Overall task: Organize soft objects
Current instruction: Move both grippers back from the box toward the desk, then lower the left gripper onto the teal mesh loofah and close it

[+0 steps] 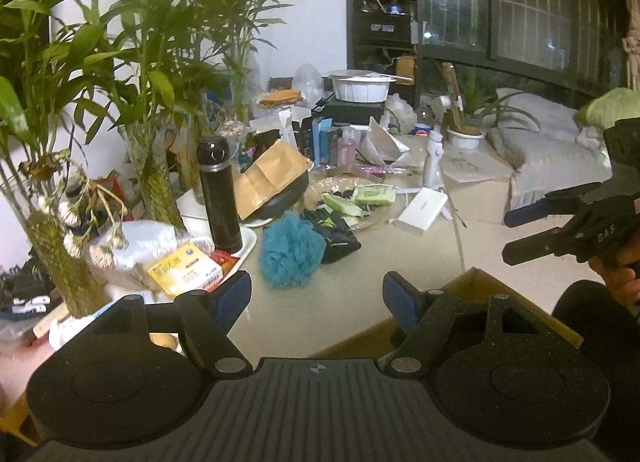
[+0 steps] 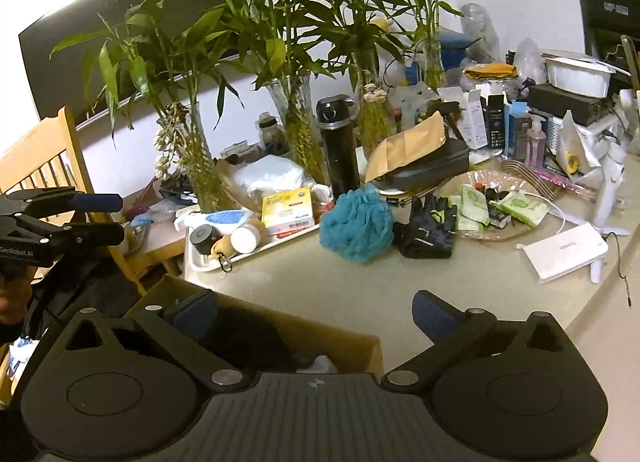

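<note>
A teal mesh bath sponge [image 1: 290, 252] [image 2: 356, 224] lies on the beige table beside a black glove [image 1: 336, 234] [image 2: 426, 230]. Close to me at the table's near edge stands an open cardboard box [image 1: 480, 282] [image 2: 360, 346] with a dark soft thing [image 2: 248, 338] inside. My left gripper [image 1: 316, 298] [image 2: 116, 218] is open and empty, short of the sponge. My right gripper [image 2: 312, 314] [image 1: 512, 236] hangs over the box, also open with nothing between its fingers.
Bamboo plants in glass vases [image 2: 298, 130] line the back. A black flask [image 1: 220, 198], a white tray [image 2: 256, 252] of bottles and boxes, a glass plate [image 2: 496, 202] with green packets, a white charger box [image 2: 560, 252] and a wooden chair [image 2: 44, 158] crowd the area.
</note>
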{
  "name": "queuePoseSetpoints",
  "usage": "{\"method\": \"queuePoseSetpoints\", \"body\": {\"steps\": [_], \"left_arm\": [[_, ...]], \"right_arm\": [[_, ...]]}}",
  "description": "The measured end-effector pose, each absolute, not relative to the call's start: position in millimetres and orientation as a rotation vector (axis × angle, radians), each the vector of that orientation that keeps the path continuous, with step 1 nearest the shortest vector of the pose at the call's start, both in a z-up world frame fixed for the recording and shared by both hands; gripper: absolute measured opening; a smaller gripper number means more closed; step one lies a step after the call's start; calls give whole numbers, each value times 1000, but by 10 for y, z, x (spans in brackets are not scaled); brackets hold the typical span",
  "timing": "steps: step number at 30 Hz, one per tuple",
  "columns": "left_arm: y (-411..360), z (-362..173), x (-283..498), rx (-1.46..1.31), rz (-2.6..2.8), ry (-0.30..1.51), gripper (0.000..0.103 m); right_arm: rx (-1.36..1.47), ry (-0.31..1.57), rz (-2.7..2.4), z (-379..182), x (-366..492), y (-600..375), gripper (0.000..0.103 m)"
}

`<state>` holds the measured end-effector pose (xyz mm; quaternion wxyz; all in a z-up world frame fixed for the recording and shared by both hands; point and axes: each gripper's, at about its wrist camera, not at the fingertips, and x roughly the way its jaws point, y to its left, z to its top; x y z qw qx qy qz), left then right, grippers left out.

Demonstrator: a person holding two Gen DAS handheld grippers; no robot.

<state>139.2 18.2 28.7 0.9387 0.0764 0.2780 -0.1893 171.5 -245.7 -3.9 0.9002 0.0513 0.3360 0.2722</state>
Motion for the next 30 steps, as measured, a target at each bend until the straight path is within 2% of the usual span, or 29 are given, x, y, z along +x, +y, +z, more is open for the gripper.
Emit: {"method": "queuePoseSetpoints", "body": {"steps": [14,30], "left_arm": [[360,58,1865,129,-412,550,72],[431,-466,2506,160,-423,534,72]], "right_arm": [[163,685,489,-326,2031,-2604,103],[178,716,358,-822,2575,-2726,103]]}}
